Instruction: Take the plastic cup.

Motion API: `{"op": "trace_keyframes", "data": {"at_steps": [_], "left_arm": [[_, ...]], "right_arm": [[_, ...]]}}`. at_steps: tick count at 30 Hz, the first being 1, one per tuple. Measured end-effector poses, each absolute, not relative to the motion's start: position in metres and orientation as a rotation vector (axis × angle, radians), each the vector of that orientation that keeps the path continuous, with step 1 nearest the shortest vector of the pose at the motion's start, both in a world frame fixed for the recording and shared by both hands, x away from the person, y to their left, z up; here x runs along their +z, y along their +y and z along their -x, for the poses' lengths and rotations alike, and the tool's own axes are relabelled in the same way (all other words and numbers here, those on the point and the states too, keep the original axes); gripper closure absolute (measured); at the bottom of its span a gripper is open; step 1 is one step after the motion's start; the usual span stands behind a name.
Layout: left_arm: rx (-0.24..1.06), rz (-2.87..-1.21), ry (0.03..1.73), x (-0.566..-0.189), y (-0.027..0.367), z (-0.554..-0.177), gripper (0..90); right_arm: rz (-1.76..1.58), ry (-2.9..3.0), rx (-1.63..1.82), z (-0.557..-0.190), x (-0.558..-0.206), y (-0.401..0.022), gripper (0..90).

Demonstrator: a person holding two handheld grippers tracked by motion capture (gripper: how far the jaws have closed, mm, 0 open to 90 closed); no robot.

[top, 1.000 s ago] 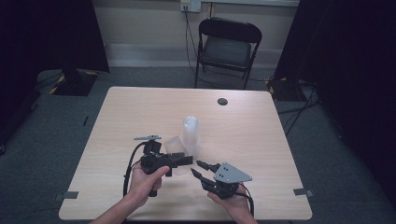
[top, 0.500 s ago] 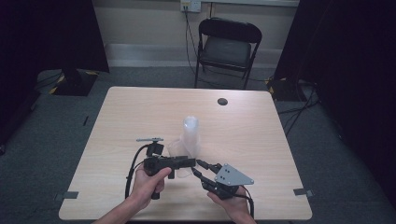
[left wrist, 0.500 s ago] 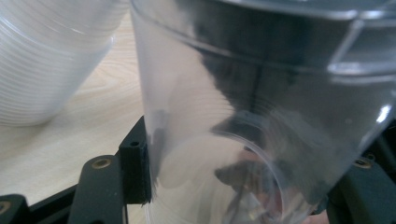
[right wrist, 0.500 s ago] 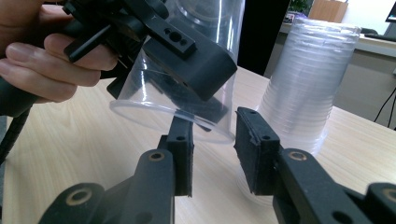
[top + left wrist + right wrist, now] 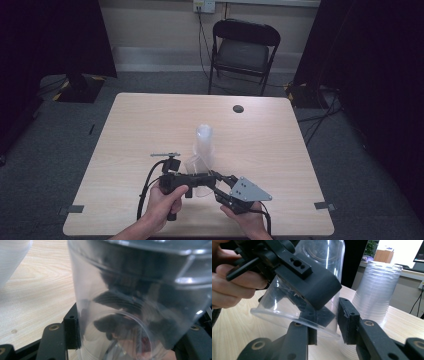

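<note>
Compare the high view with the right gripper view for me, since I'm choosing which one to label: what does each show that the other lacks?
High view alone: the whole light wooden table, a black folding chair, a small dark disc and the right gripper from above.

Right gripper view alone: the right gripper's jaws straddling the rim of the single clear plastic cup, closing in.

Both: that cup clamped by the left gripper, and the upside-down stack of clear plastic cups.

Black folding chair [image 5: 243,52] behind wooden table [image 5: 140,125], grey floor [image 5: 60,135].
</note>
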State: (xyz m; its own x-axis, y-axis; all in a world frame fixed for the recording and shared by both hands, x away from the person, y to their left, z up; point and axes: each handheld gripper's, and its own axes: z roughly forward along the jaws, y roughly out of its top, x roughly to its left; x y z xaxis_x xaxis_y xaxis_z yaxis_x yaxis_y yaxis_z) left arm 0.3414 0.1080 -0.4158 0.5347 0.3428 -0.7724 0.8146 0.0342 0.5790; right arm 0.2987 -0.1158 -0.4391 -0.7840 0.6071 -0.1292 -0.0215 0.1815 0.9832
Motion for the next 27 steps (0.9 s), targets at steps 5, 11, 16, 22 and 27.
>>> {"op": "trace_keyframes", "data": {"at_steps": [5, 11, 16, 22, 27], "left_arm": [[-0.498, -1.554, 1.004, -0.4147, 0.1064, -0.3392, 37.1], [-0.465, -1.597, 0.97, -0.4161, 0.1014, -0.3375, 33.5], [-0.471, -1.609, 0.963, -0.418, 0.1011, -0.3403, 30.8], [-0.431, -1.614, 0.943, -0.4186, 0.1017, -0.3402, 25.4], [-0.431, -1.6, 0.937, -0.4194, 0.1029, -0.3419, 22.4]], "right_arm": [[-0.549, 1.938, 1.647, -0.2961, -0.4379, -0.1138, 70.9], [-0.551, 1.925, 1.632, -0.2948, -0.4402, -0.1122, 72.2], [-0.556, 1.921, 1.616, -0.2947, -0.4422, -0.1127, 79.4], [-0.559, 1.911, 1.607, -0.2946, -0.4416, -0.1141, 82.2], [-0.566, 1.897, 1.606, -0.2952, -0.4415, -0.1166, 85.5]]}}
